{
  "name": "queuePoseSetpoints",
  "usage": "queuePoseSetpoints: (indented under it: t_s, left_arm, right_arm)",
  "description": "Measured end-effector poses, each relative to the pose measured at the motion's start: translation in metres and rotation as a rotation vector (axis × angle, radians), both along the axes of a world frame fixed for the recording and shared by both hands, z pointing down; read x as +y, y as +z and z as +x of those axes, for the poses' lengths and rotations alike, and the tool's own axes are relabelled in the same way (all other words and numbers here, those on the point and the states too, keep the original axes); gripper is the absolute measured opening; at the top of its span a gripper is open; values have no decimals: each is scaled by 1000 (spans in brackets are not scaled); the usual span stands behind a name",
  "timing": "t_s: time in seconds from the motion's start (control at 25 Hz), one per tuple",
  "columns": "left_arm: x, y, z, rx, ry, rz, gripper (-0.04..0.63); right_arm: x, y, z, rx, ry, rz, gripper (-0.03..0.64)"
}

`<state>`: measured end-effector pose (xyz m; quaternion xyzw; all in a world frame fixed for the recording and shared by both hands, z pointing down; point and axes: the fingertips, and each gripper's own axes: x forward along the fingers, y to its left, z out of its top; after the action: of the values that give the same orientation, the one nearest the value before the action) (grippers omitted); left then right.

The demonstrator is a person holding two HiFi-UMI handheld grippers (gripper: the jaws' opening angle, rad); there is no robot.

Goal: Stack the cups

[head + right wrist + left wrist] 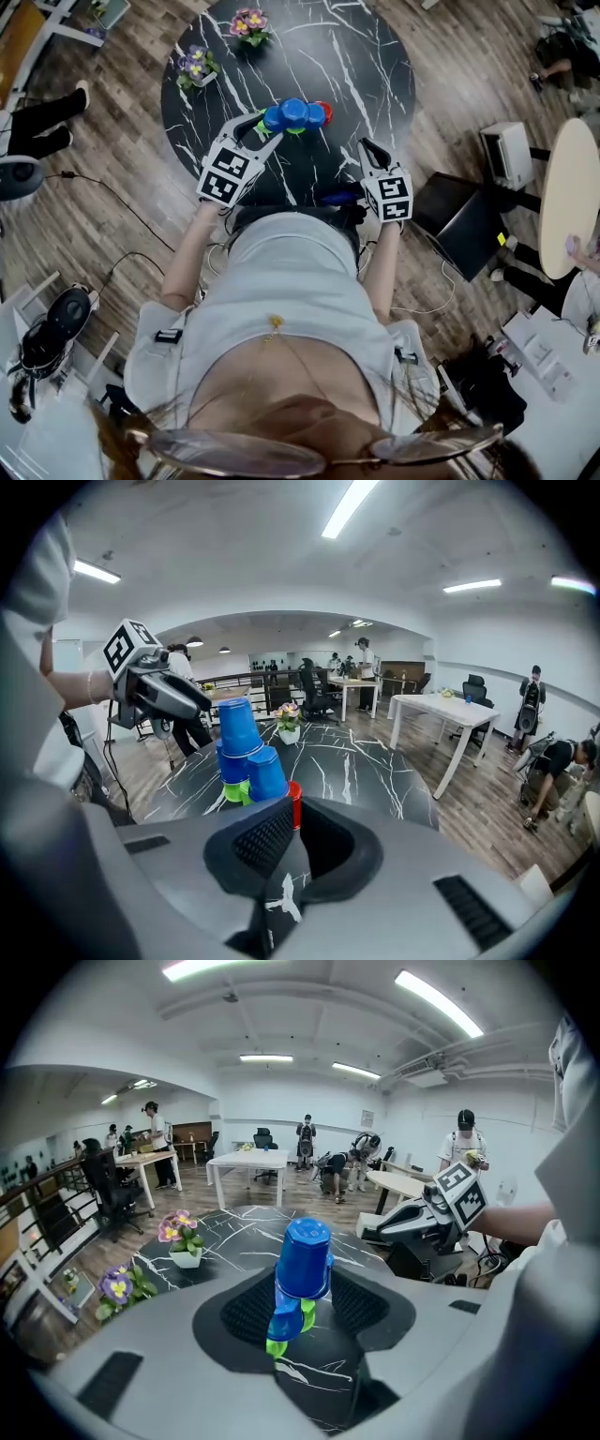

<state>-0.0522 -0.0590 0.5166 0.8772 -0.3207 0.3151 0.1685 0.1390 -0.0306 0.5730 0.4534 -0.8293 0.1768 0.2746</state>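
The top blue cup sat upside down on a short stack, over another blue cup and a green cup. The stack stood near the front edge of a round black marble table. A second, lower blue cup stood just beside the stack, and a red cup stood beside that, at the right end of the cluster as seen from the head view.

The left gripper reached in from the left and pointed downward at the cluster. Its jaws stood wide and grasped the top blue cup, with the ribbed pads meeting the cup's sides in the left gripper view.

The right gripper hung to the right of the cups, apart from them, over the table's near edge. Its jaws were clenched together with nothing between them, and the red cup showed just beyond their tips.

Farther back on the table stood two small pots of flowers, one pink and one purple, well apart from the cups. The table stood on a wooden plank floor. Beyond it were white desks and several people standing and sitting in an open office.
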Motion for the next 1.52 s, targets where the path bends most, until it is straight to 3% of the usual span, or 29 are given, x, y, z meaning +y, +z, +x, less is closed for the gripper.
queuePoseSetpoints:
  t_s: [0.24,0.32,0.56,0.68,0.96,1.24,1.52]
  left_arm:
    - [14,18,-6,29,-50,-4,60]
    - [20,21,-2,59,-54,-9,44]
    - [34,11,17,130,-35,28,32]
    - [35,-4,25,164,-28,64,32]
    - [28,-52,36,254,-16,144,32]
    - [22,-99,42,336,-10,233,32]
    - [24,-126,47,394,4,288,32]
  right_arm:
    - [-4,-14,-18,-20,-60,32,34]
    - [-4,-19,-25,-25,-84,45,34]
    - [-1,-44,-57,-113,-174,85,34]
    - [-1,-65,-73,-190,-205,124,34]
    - [-3,-117,-101,-267,-263,236,26]
    - [-5,-161,-112,-297,-290,342,20]
    - [-2,-185,-117,-326,-300,388,17]
